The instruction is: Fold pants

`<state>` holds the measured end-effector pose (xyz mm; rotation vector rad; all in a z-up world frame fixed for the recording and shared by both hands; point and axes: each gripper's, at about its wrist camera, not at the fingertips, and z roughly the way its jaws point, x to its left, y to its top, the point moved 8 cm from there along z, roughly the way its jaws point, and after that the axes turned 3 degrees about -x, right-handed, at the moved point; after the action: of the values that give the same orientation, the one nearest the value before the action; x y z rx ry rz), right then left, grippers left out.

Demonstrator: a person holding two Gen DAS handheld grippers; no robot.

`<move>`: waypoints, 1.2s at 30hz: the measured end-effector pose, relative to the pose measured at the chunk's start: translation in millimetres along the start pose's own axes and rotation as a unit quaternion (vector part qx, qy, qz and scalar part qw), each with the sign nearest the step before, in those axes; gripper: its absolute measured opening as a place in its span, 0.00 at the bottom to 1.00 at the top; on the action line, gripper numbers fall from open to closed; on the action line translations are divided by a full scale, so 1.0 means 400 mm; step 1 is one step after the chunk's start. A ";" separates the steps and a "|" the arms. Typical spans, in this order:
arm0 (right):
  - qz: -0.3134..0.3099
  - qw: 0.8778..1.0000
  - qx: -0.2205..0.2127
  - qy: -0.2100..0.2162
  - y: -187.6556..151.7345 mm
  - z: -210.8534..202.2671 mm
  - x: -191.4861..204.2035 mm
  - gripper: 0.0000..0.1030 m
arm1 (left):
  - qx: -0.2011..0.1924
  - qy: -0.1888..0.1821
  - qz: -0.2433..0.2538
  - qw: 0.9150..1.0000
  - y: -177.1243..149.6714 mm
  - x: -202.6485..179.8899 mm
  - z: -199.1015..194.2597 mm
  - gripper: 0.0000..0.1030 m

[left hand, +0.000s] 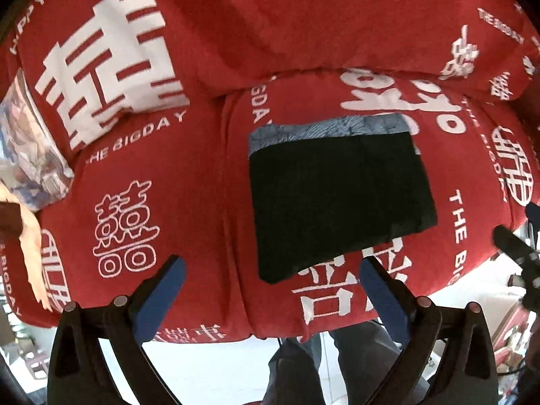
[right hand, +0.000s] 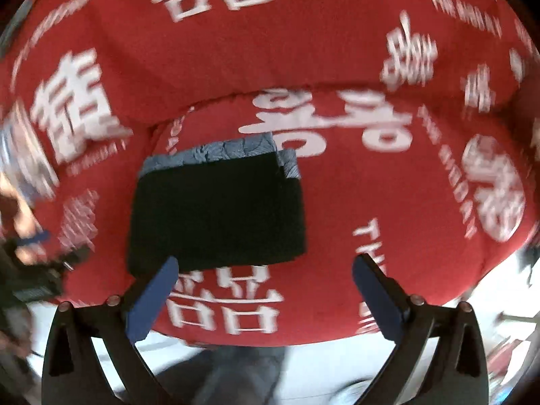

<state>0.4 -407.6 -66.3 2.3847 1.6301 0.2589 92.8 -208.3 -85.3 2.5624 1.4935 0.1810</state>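
Over the front edge of the red sofa seat (left hand: pixel 202 175), the left gripper (left hand: pixel 270 270) hangs with its blue-padded fingers (left hand: pixel 158 300) spread wide and nothing between them. It touches nothing; the cushion lies beyond the tips. The right gripper (right hand: pixel 265 270) is spread just as wide and equally empty, its left blue pad (right hand: pixel 152 300) overlapping in view the near corner of the pants (right hand: pixel 216 212), though I cannot tell whether it actually touches the cloth.

The pants (left hand: pixel 341 202) lie folded into a compact dark rectangle on the right-hand seat cushion, a little back from the front edge. A strip of grey-blue patterned fabric (left hand: pixel 330 131) shows along the far edge of the bundle, and in the right wrist view a bit of the same fabric (right hand: pixel 290 165) peeks out at the far right corner.

The sofa cover is red with white Chinese characters and the words "THE BIGDAY" printed across it. A cushion (left hand: pixel 111 67) bearing a large white character leans at the left, with a pale printed pillow (left hand: pixel 30 148) beside it. Below the seat edge a light floor (left hand: pixel 209 371) shows, along with the person's grey trouser legs (left hand: pixel 297 368). The right wrist view is blurred toward its edges.
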 end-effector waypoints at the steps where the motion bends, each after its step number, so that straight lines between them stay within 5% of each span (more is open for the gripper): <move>1: -0.007 1.000 0.005 0.006 -0.004 -0.005 0.015 1.00 | -0.003 -0.001 0.004 1.000 -0.002 -0.001 -0.009 1.00; 4: 0.017 0.999 0.021 0.043 -0.026 -0.018 0.042 1.00 | -0.011 -0.010 0.006 1.000 -0.013 -0.009 -0.028 1.00; 16: 0.104 0.992 0.059 0.043 -0.135 -0.073 0.021 1.00 | -0.022 -0.032 -0.007 0.999 -0.076 0.002 -0.064 1.00; 36: 0.044 0.993 0.097 0.045 0.013 0.059 0.003 1.00 | 0.014 0.020 0.003 1.000 0.056 -0.089 0.026 1.00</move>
<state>12.3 -410.5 -87.1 2.6294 1.6623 0.2366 96.3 -251.0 -91.5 2.6001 1.5113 0.2152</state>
